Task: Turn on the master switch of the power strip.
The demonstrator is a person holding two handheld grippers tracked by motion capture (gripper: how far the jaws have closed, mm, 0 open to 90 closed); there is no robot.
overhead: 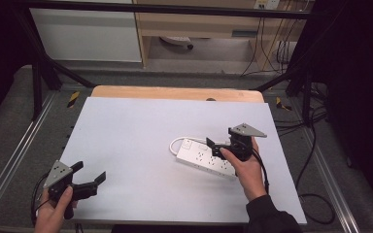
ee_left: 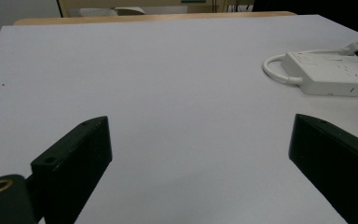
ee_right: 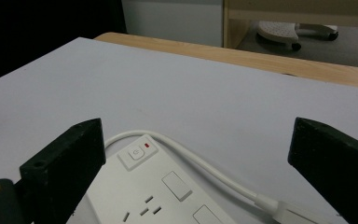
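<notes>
My right claw [overhead: 219,141] hovers wide open just above the white plastic power strip [overhead: 205,157] on the pale desk [overhead: 136,141]; I judge this the approach, and next I must lower and close squarely; its long axis runs diagonally, switch end pointing ahead of me; my left claw [overhead: 88,175] waits open, well apart.

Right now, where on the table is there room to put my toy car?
The wide bare sheet between the left tongs and the white power strip is free, as is the far strip towards the wooden edge. It is crowded around the power strip, where the right tongs hover.
</notes>
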